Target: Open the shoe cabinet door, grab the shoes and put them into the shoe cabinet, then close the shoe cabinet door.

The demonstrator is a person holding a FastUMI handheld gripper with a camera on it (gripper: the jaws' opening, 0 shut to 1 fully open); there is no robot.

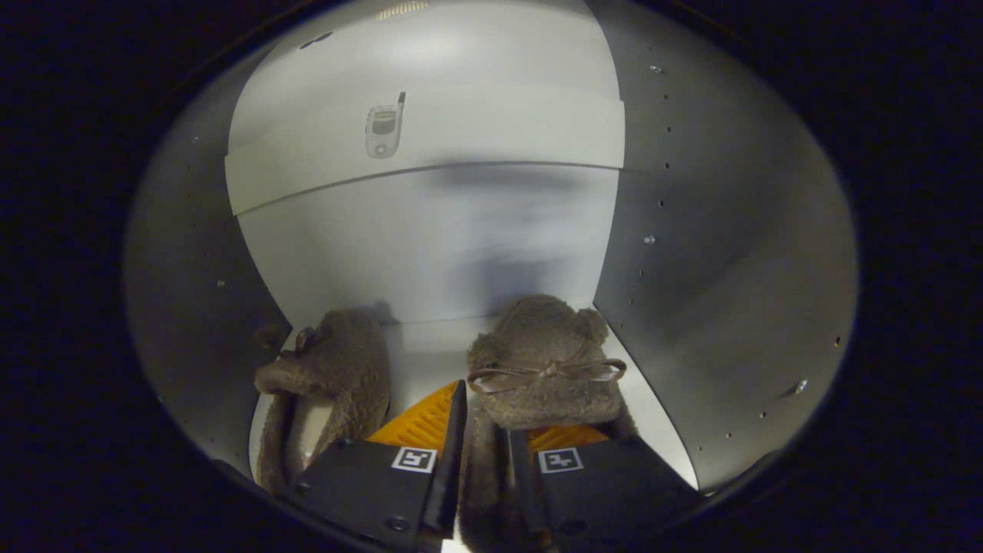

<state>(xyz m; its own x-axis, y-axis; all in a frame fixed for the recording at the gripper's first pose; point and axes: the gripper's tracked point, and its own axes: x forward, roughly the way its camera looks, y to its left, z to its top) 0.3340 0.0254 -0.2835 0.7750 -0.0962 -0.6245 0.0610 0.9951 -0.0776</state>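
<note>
- The gripper (482, 468) reaches into the shoe cabinet (714, 253), its fingers closed on the furry side wall of the right slipper (541, 369); both fingers press that strip of fur between them.
- That slipper sits on the cabinet's floor (426, 361), toe pointing to the far back wall (430, 246), close against the right side wall. Held by its edge, it can be set down flat; this looks like the placing step.
- The left slipper (338, 384) lies near the left wall, just left of and beyond the fingers and apart from them, so it seems already stowed.
- A shelf (430, 146) crosses above, farther back.
- Judging by this, letting go and shutting the door are left.
</note>
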